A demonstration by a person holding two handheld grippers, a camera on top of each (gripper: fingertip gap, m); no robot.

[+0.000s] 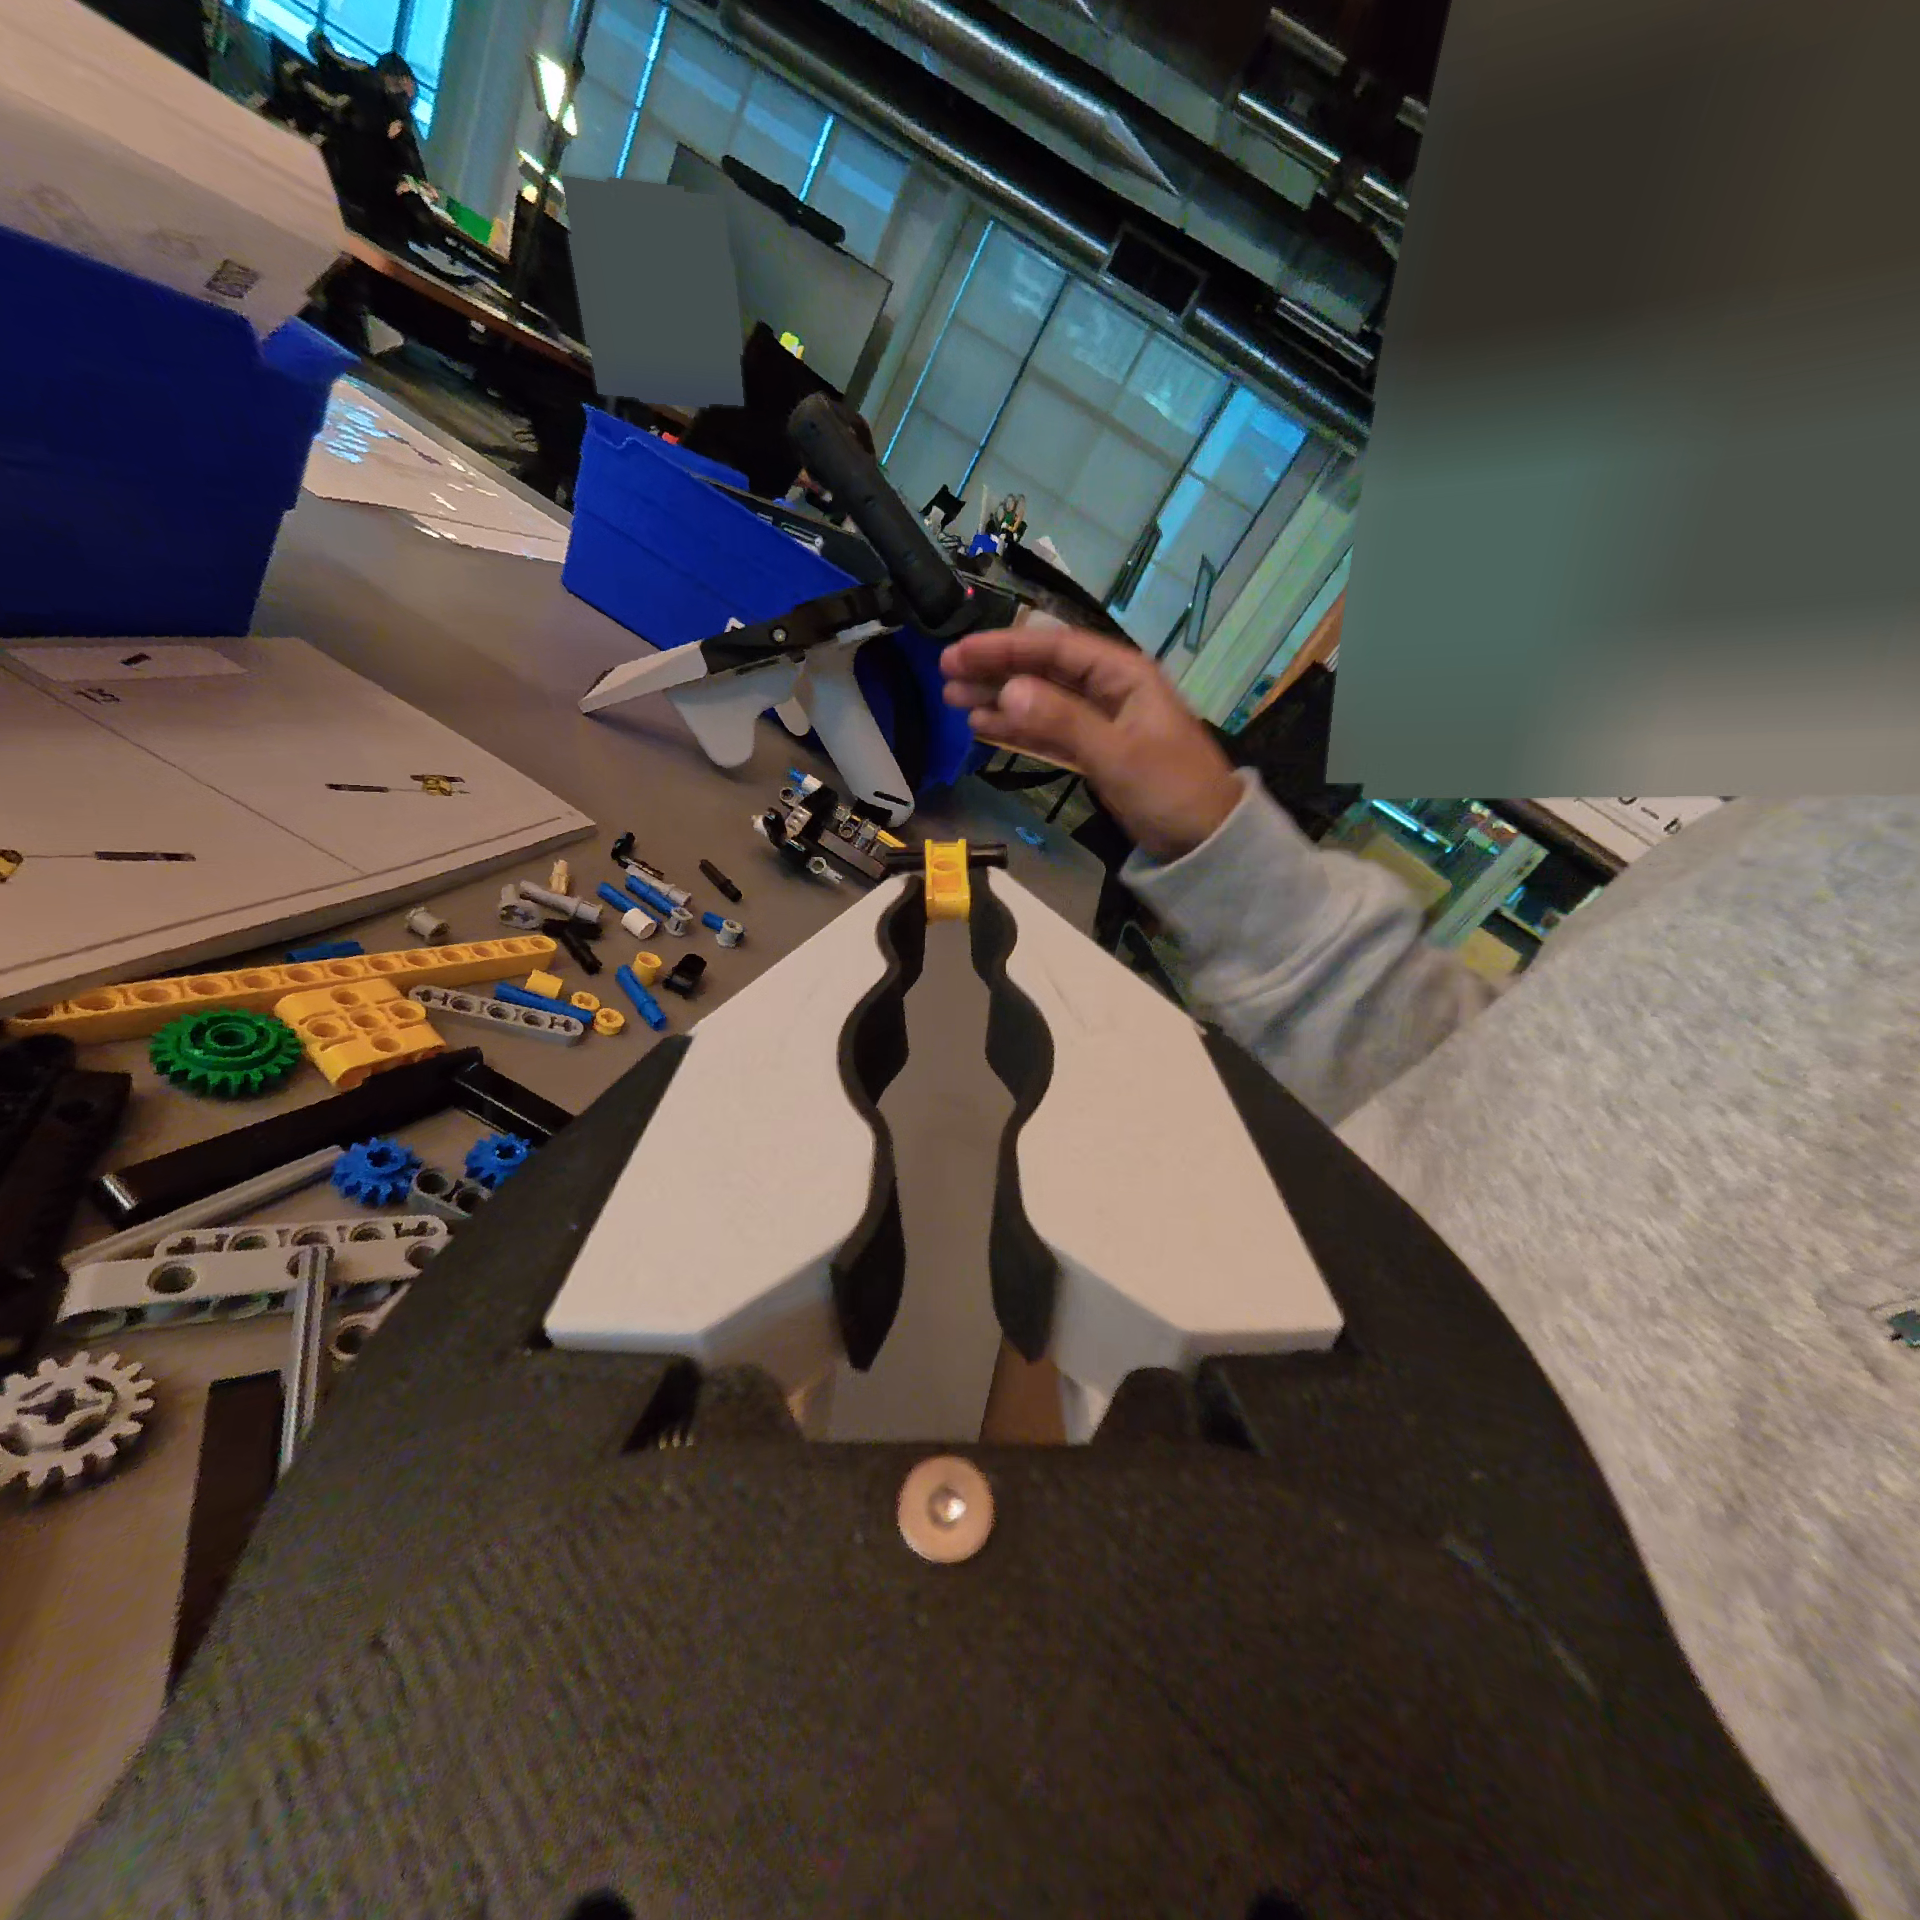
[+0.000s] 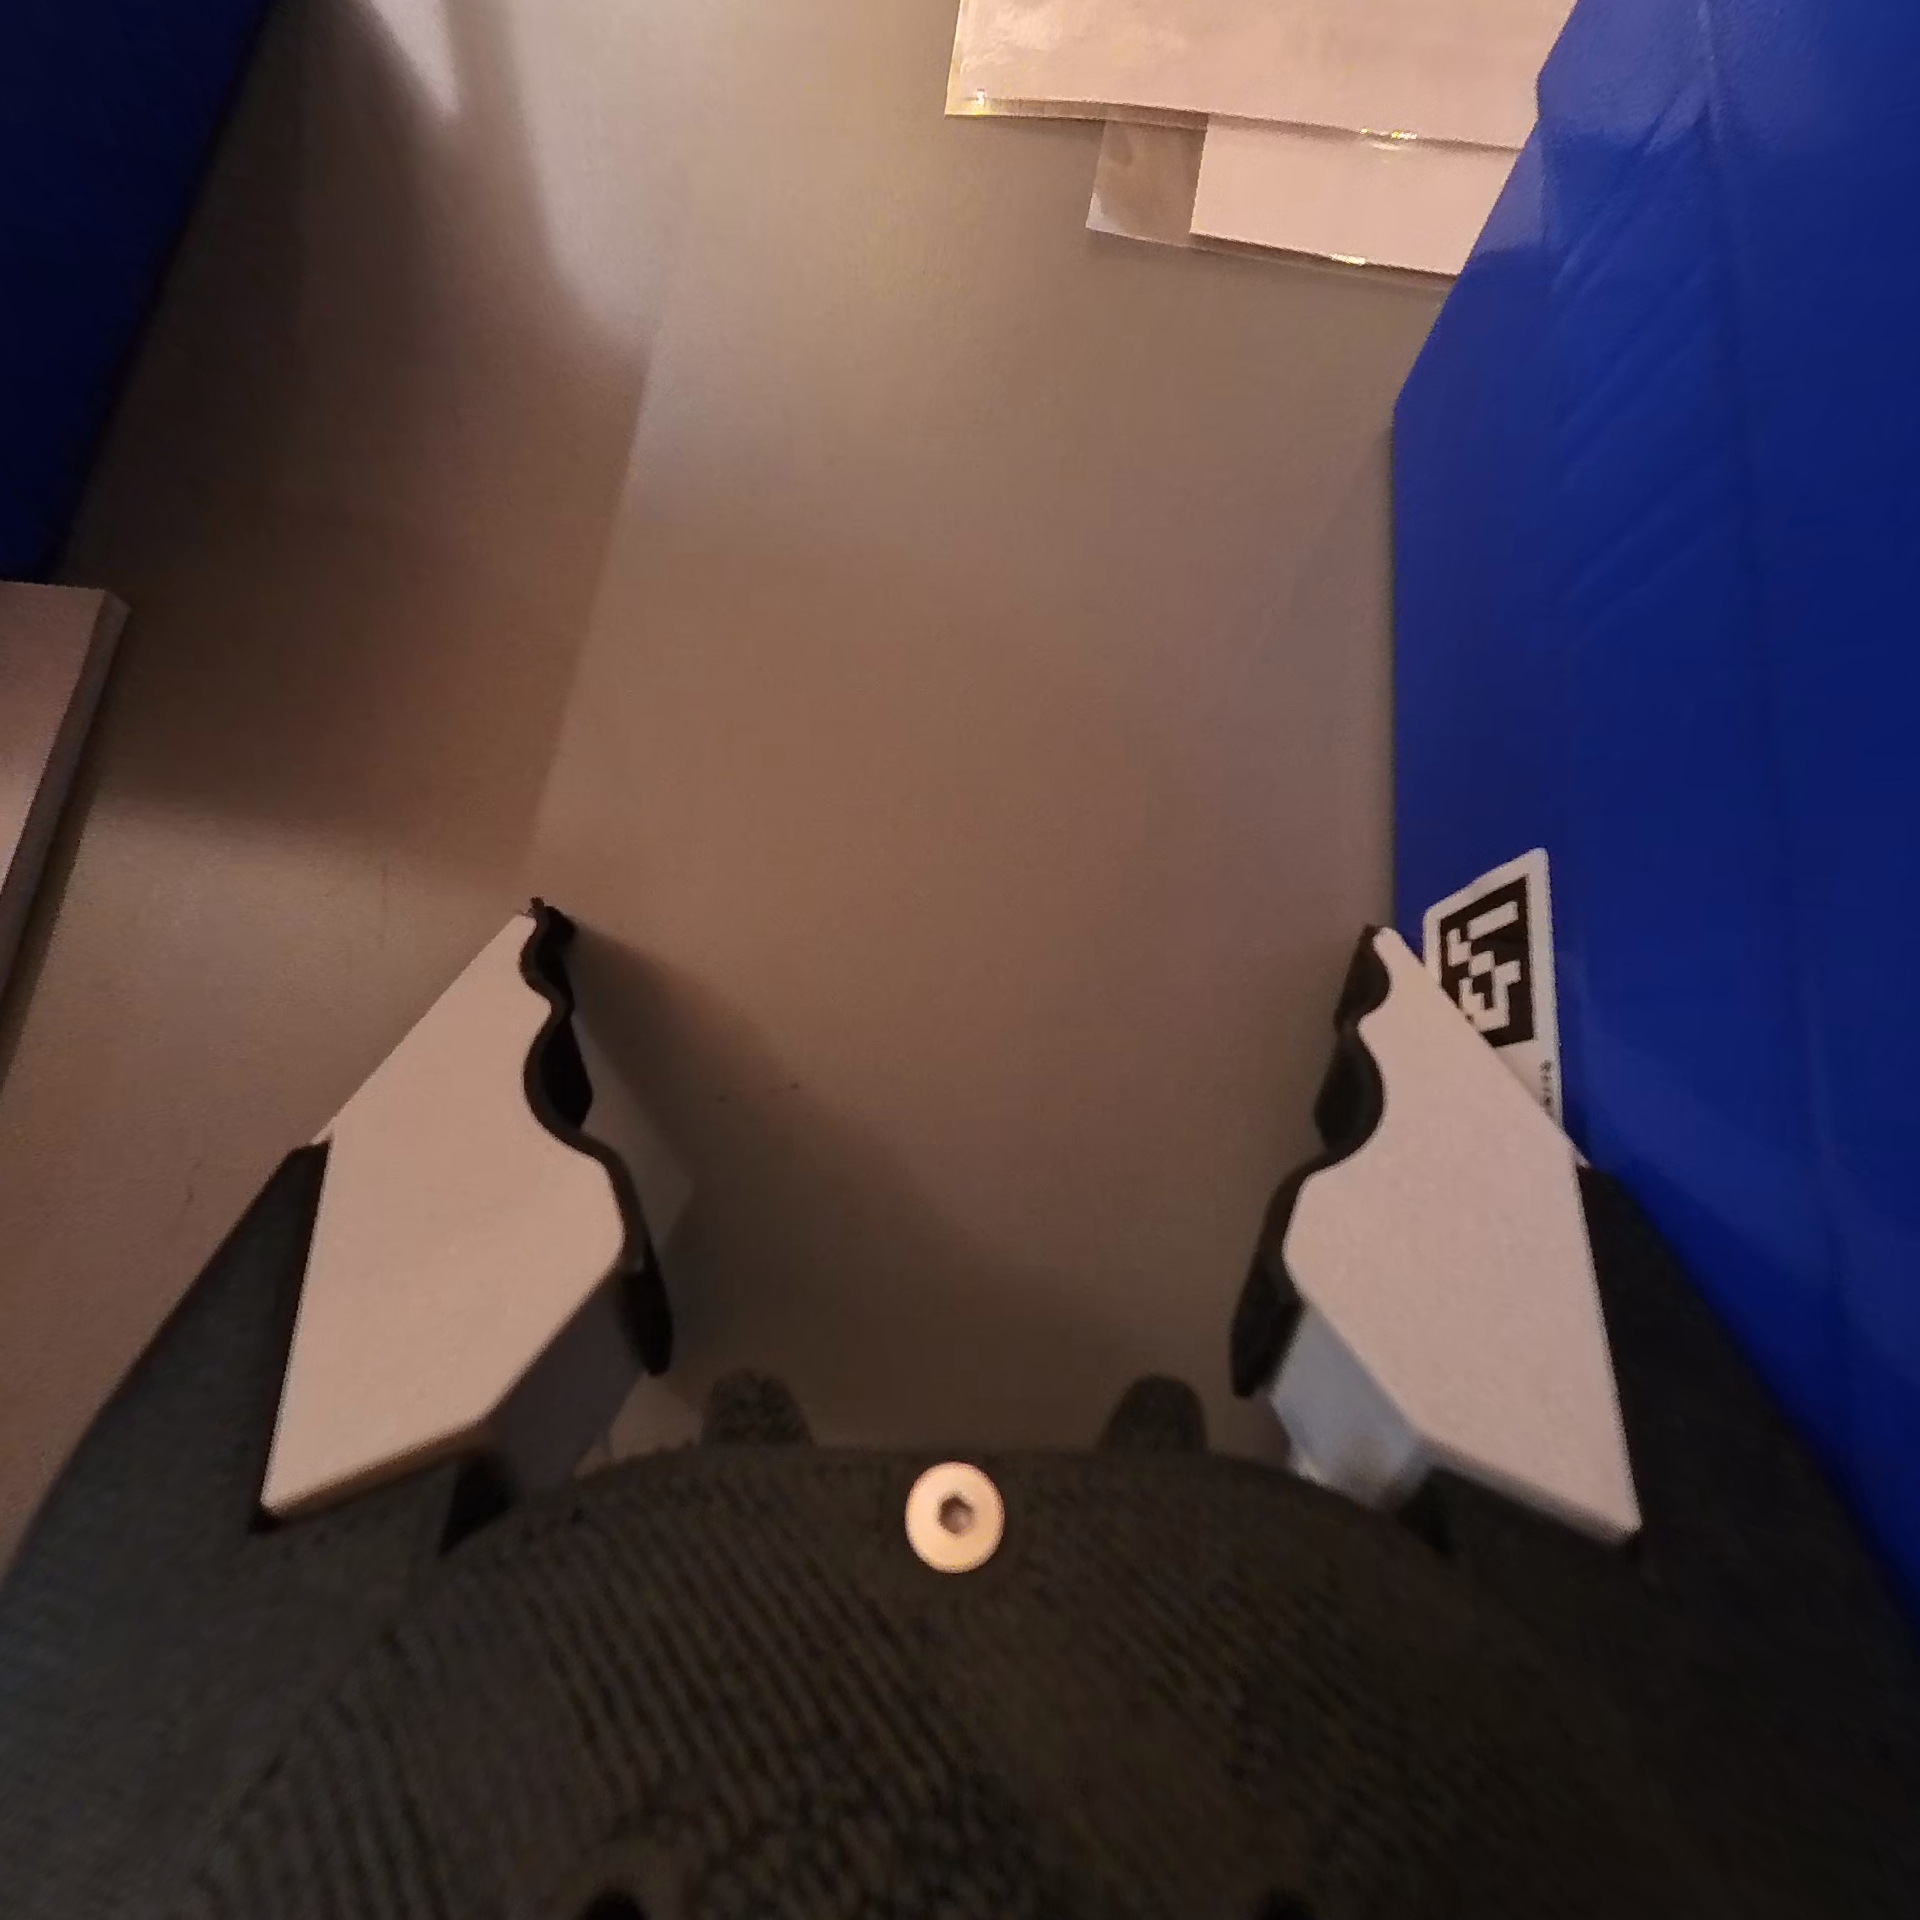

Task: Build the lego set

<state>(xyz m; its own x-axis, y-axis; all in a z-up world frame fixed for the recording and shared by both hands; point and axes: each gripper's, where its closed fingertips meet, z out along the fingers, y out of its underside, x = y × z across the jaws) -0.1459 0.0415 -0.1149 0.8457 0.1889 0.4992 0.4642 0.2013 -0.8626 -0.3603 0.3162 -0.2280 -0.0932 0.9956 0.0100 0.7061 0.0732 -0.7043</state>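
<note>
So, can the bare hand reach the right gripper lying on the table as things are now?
Probably yes. The hand hovers open just beside the right gripper, which rests on the table by the blue bin; nothing lies between them.

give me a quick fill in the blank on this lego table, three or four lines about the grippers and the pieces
1. The left gripper is shut on a small ____ connector with a black pin through it.
2. The right gripper lies on the table with its jaws ____.
3. The large toothed gear beside the long yellow beam is ____.
4. A bare hand hovers by a ____ bin.

Missing words: yellow; open; green; blue
</note>
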